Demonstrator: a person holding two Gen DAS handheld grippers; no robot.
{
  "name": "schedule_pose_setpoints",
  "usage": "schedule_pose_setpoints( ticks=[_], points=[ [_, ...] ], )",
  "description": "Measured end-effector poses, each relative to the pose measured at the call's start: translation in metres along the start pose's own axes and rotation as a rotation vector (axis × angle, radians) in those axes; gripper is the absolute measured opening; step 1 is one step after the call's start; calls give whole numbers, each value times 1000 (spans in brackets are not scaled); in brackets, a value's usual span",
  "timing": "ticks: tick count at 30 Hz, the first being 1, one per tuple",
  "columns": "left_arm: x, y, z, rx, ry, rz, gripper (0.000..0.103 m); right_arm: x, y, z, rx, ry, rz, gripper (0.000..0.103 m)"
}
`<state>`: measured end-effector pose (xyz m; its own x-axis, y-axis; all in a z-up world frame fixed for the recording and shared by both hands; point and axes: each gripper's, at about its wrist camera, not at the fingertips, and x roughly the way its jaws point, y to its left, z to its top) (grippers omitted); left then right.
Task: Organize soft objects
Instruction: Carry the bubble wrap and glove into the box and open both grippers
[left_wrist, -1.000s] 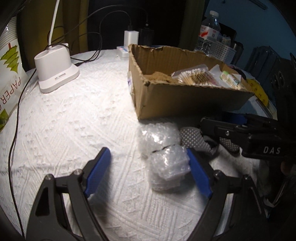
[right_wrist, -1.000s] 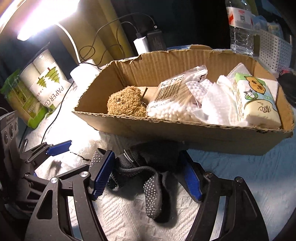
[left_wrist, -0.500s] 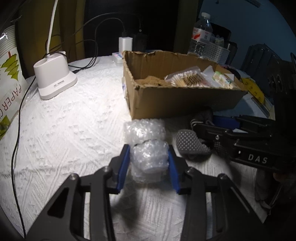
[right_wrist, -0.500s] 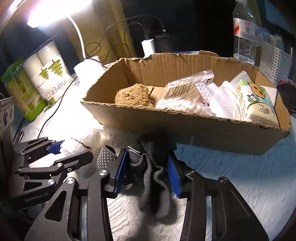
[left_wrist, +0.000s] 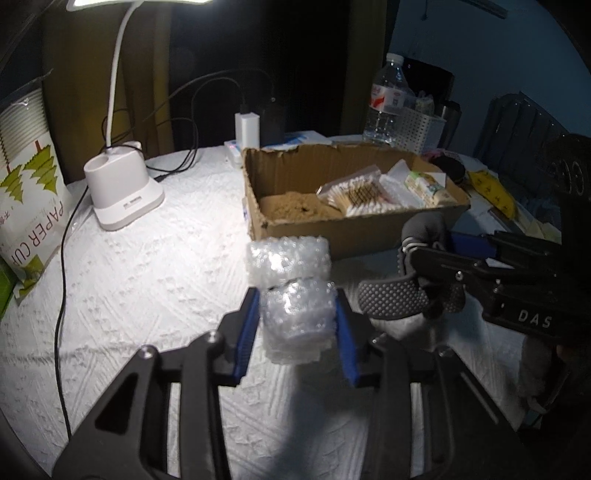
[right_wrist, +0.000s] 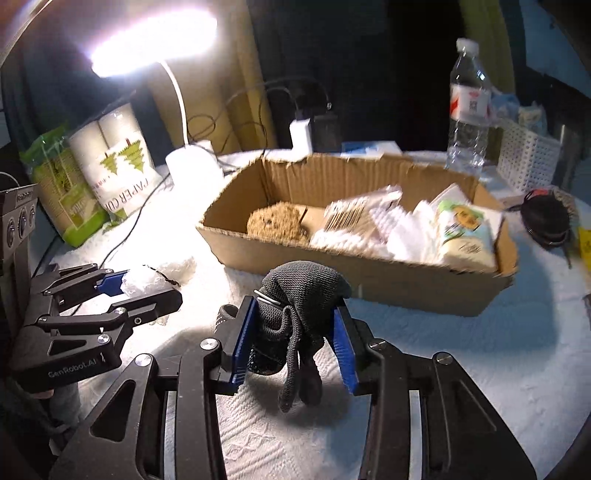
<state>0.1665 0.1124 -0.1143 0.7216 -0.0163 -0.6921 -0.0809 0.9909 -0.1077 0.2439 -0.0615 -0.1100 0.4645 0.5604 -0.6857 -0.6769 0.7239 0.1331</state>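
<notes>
The left gripper (left_wrist: 297, 325) is clamped on a bubble-wrap bundle (left_wrist: 291, 288), seemingly raised off the white tablecloth (left_wrist: 155, 280), with the cardboard box (left_wrist: 369, 229) at its 12 o'clock. The right gripper (right_wrist: 295, 339) pinches a dark grippy sock (right_wrist: 299, 302), the box (right_wrist: 406, 284) toward 1 o'clock.

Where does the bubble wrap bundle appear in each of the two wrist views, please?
Left wrist view: the bubble wrap bundle sits at centre, clamped in the left gripper.
Right wrist view: the bundle shows only partly at left of centre, in that same gripper.
Shared landmark: the cardboard box, behind the bundle in the left view and to its right in the right view.
</notes>
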Motion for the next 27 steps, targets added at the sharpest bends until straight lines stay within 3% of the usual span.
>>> schedule_pose_setpoints(
  ticks=[12, 27],
  points=[
    [-18, -12, 36, 19, -88, -2, 40, -43, -18, 19, 3, -93, -15, 42],
    [-4, -19, 79, 58, -133, -31, 40, -46, -40, 52, 2, -143, -36, 42]
  ],
)
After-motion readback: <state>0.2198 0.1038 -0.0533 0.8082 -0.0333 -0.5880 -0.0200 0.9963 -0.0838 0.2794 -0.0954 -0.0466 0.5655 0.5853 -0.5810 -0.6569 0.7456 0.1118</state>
